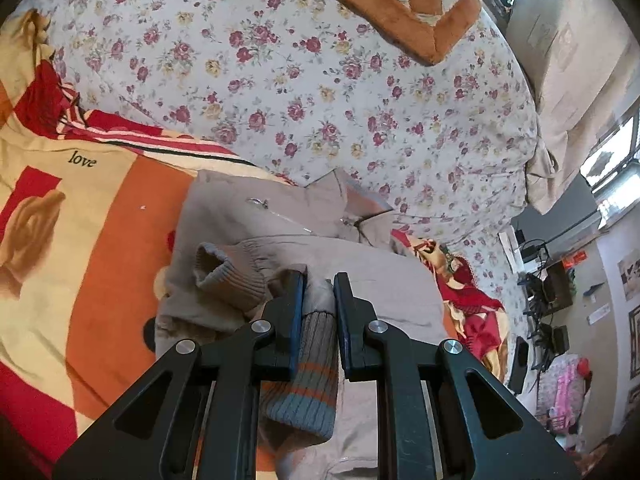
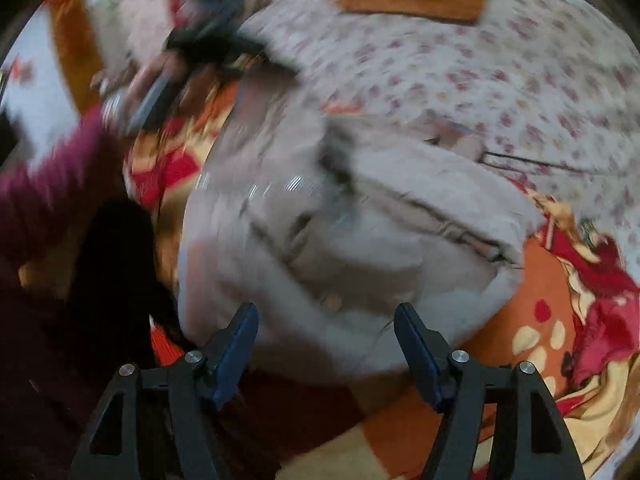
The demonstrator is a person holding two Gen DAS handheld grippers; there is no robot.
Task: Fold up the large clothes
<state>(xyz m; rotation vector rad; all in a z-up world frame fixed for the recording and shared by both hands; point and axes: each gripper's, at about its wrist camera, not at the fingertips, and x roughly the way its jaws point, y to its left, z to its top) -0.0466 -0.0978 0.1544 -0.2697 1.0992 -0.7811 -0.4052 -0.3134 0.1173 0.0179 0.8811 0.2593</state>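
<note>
On the bed (image 1: 280, 80), your left tool (image 1: 320, 280) is pinching the jacket's striped cuff (image 1: 316, 344), while your right tool (image 2: 326, 316) is hanging spread just above the folded jacket (image 2: 360, 240), touching nothing.

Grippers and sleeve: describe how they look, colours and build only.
Both the left gripper and the right gripper have black linked arms with round silver rivets and flat dark-blue finger pads. The person's sleeve is maroon knit.
</note>
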